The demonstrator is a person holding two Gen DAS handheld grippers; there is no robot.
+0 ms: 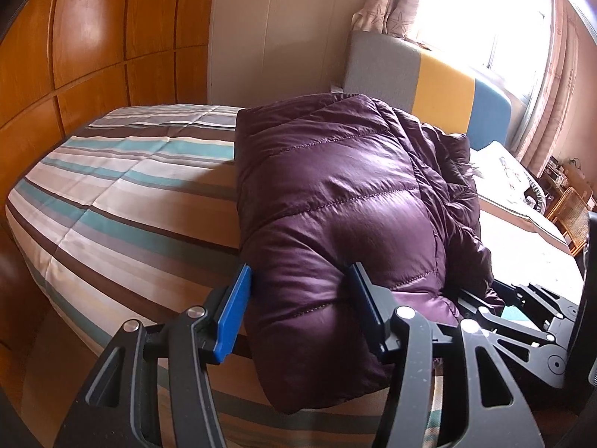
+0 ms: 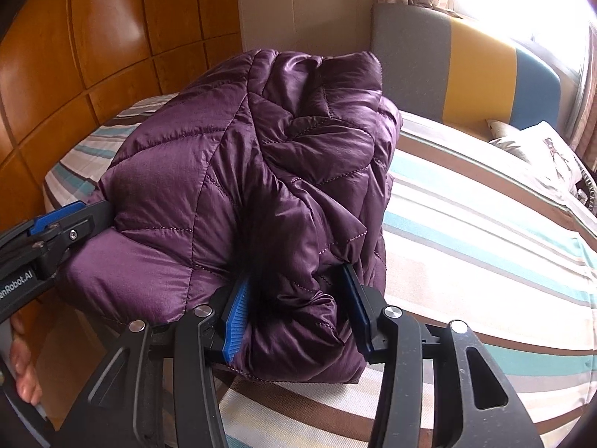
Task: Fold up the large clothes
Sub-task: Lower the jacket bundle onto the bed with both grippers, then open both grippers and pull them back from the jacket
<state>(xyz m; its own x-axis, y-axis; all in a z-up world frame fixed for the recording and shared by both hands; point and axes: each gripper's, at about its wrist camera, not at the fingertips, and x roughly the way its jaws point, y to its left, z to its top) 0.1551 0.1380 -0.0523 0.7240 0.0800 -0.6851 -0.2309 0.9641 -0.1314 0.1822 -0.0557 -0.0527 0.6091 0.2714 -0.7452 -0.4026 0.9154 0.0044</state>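
Note:
A purple quilted puffer jacket [image 1: 335,194] lies folded into a thick bundle on the striped bed [image 1: 123,194]. My left gripper [image 1: 302,298] stands with its blue pads on either side of the bundle's near left edge, jaws wide, fabric bulging between them. In the right wrist view the jacket [image 2: 231,171] fills the middle. My right gripper [image 2: 298,302] has its pads pressed into the bundle's near right end, closed on the thick fabric. The left gripper [image 2: 56,224] shows at the left, against the jacket's side.
A wooden wardrobe [image 1: 93,37] stands left of the bed. A grey, yellow and blue headboard [image 1: 429,78] is at the back, with a curtained window [image 1: 503,18] behind. A white pillow [image 2: 537,153] lies at the far right. A wicker chair [image 1: 574,209] stands beyond the bed.

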